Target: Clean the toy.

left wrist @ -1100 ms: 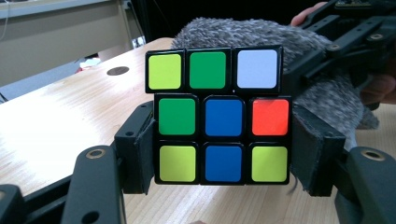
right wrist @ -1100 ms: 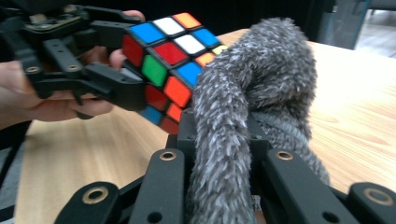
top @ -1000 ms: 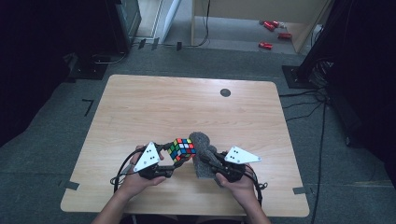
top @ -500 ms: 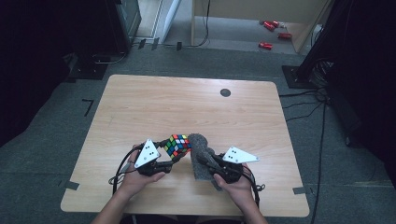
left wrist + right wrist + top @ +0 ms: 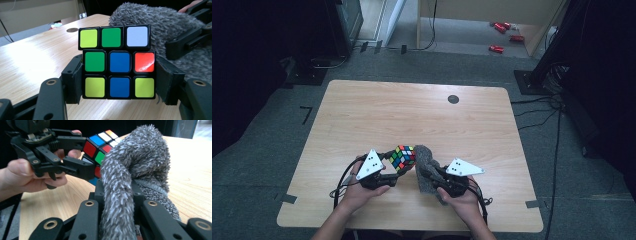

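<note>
While you are working at the near edge of the desk (image 5: 362,110) in the high view, your left gripper (image 5: 393,172) is holding the cube (image 5: 402,157) up and your right gripper (image 5: 426,174) is carrying the grey cloth (image 5: 427,167) right against the cube's right side. Both hands are sitting close together; the rest of the desk is lying bare apart from a dark round grommet (image 5: 453,99).

In the left gripper view, your jaws are pinching the cube (image 5: 117,62) by its two lower layers, one jaw on each side, with the top layer standing free above them. The cloth (image 5: 160,30) is bulging behind it to the right.

In the right gripper view, your jaws are clamping a fold of the cloth (image 5: 130,182), which is arching over and touching the cube (image 5: 98,147) held by the left gripper (image 5: 87,157).

By my reading, you are wiping the cube: both grasps are done and contact is made, while rubbing the remaining faces and setting things down is probably still waiting.
</note>
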{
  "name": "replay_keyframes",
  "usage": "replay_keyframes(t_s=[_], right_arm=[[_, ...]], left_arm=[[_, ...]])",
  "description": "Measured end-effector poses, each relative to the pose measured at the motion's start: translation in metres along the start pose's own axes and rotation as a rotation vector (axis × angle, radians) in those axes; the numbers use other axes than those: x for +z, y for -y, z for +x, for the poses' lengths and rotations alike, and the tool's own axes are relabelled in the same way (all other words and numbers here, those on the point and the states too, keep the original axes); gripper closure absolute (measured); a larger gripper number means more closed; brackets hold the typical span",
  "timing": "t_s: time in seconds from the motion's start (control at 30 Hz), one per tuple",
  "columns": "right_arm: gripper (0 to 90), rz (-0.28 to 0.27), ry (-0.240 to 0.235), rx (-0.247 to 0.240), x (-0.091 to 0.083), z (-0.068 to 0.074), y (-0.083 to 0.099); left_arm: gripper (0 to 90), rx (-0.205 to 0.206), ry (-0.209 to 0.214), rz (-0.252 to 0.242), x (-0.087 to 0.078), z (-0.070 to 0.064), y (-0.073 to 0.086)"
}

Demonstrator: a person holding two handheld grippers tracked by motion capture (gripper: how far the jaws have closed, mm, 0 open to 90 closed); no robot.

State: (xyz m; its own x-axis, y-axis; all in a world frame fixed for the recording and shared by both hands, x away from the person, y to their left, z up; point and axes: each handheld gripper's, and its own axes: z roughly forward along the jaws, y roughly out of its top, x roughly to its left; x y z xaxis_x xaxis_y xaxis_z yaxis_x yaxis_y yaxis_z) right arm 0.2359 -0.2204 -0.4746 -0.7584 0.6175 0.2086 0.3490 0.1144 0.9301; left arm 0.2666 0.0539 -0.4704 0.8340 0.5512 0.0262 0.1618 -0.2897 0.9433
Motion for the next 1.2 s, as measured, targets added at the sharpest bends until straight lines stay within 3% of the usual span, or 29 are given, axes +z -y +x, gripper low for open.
replay_keyframes(t_s=[0.53,0.63,0.73,0.8,0.9,1.03,1.13,1.2], right_arm=[[76.2,0.025,0.056,0.016,0.002,-0.002,0.003],[76.1,0.026,0.065,0.021,0.001,-0.003,0.002],[76.2,-0.002,0.03,0.012,-0.002,0.0,-0.001],[76.2,0.002,0.003,-0.011,0.0,0.006,-0.003],[76.2,0.011,-0.008,-0.016,0.005,0.01,-0.002],[76.2,0.019,0.011,-0.014,0.005,0.006,0.0],[76.1,0.015,0.02,-0.004,0.003,0.003,0.0],[76.2,0.008,0.031,0.007,0.001,0.001,0.0]], left_arm=[[35.1,0.008,0.003,0.004,0.002,-0.003,0.0],[35.1,0.001,-0.022,0.012,0.002,-0.001,0.0],[35.1,-0.011,-0.048,0.031,0.004,0.001,0.001],[35.1,-0.032,-0.023,0.023,0.003,0.0,0.001],[35.1,-0.014,-0.016,0.021,0.004,-0.005,-0.001],[35.1,-0.021,-0.016,0.021,0.003,-0.002,0.0],[35.1,-0.068,0.014,-0.011,-0.001,0.001,-0.003],[35.1,-0.058,0.014,-0.013,-0.001,-0.001,-0.004]])
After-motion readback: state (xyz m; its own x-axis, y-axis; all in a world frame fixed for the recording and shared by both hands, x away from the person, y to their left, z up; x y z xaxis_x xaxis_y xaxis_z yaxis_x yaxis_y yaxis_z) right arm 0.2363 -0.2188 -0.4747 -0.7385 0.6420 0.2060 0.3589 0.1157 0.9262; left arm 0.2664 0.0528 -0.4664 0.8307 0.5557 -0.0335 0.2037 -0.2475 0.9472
